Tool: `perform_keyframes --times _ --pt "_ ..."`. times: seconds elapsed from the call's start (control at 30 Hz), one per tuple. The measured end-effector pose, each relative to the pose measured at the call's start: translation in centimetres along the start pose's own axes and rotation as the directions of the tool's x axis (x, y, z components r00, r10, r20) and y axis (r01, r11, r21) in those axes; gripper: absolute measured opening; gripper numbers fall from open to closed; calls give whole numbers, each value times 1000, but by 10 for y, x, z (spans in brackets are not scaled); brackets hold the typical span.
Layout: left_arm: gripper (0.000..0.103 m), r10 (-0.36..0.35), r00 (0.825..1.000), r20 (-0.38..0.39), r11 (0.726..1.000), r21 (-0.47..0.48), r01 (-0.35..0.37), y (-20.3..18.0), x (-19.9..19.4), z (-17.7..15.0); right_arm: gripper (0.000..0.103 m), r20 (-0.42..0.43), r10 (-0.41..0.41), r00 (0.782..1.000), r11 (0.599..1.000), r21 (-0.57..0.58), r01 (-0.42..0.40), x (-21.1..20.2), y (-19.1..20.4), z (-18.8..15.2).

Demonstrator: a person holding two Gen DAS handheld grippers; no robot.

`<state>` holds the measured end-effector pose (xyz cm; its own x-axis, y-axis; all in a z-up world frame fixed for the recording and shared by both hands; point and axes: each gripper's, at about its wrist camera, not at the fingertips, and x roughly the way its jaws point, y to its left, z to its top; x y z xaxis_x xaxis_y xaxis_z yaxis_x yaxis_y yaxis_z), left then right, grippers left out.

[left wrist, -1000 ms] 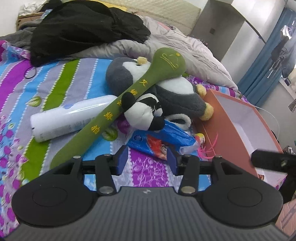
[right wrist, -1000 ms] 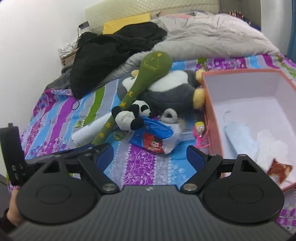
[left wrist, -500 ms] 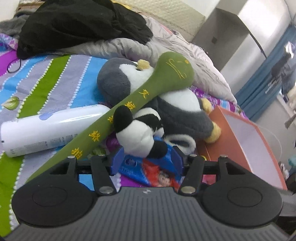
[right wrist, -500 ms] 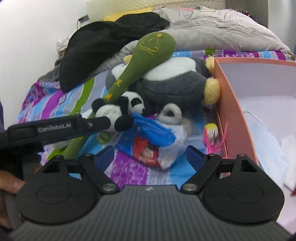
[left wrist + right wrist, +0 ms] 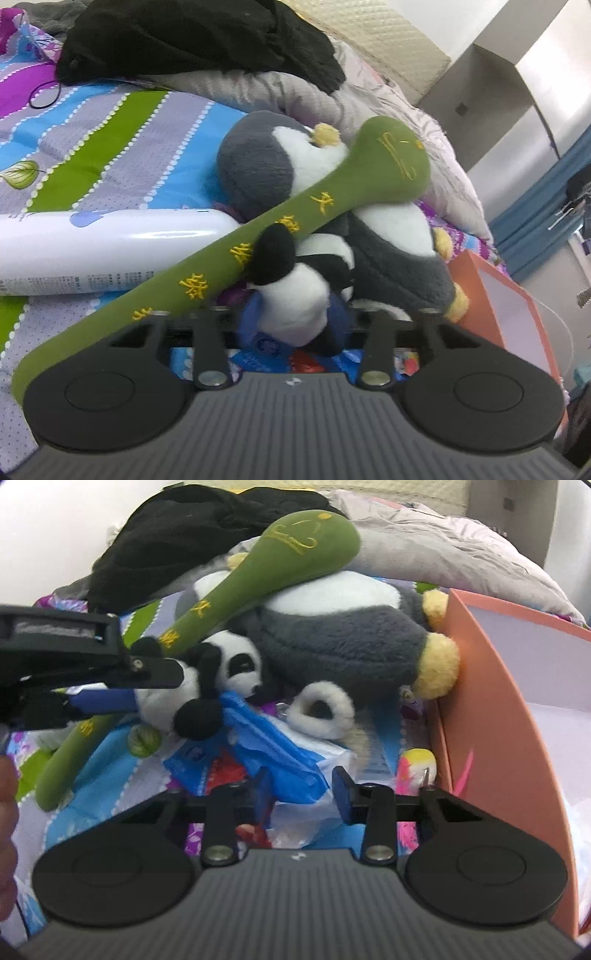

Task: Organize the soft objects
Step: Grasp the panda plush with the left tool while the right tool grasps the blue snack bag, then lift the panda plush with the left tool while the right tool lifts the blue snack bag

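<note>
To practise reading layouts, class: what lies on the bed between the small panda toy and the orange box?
In the right wrist view: a crumpled blue packet, a fluffy white piece and a pink toy.

Two handheld grippers, matte black plastic. Left gripper [image 5: 293, 325]: ribbed dark grey housing with a small white logo at centre, two round black discs either side, two straight black finger arms each fixed with a silver screw, blue pads at the tips. Right gripper [image 5: 301, 794]: same ribbed grey body, same discs, silver screws and blue-padded fingers [image 5: 341, 794]. Bare hand [image 5: 6, 834], no sleeve visible, blurred against the frame's left edge.
</note>
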<state>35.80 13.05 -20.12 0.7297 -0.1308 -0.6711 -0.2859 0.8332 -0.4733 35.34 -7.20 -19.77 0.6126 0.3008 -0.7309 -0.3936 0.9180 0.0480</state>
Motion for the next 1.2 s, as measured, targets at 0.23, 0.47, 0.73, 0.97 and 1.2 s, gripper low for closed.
perform_keyframes --times 0.23,0.47,0.73,0.97,1.2 --pt "22 -20 999 32 1000 18 19 -3 -18 -4 12 5 26 1000 999 -40 -25 -17 13 -4" --pt "19 -34 998 58 997 71 30 -13 -56 -18 8 6 33 999 998 -62 -33 -46 20 -14" --pt "18 -36 997 68 996 83 30 -9 -112 -49 8 -24 34 999 997 -69 -36 -80 24 -42" --pt "16 -14 998 61 991 136 5 -5 -154 -81 8 -56 1 998 998 -62 -4 -107 23 -63" --pt "0 9 1000 -19 994 110 -6 21 -166 -124 8 -93 -4 996 1000 -13 3 -132 26 -89"
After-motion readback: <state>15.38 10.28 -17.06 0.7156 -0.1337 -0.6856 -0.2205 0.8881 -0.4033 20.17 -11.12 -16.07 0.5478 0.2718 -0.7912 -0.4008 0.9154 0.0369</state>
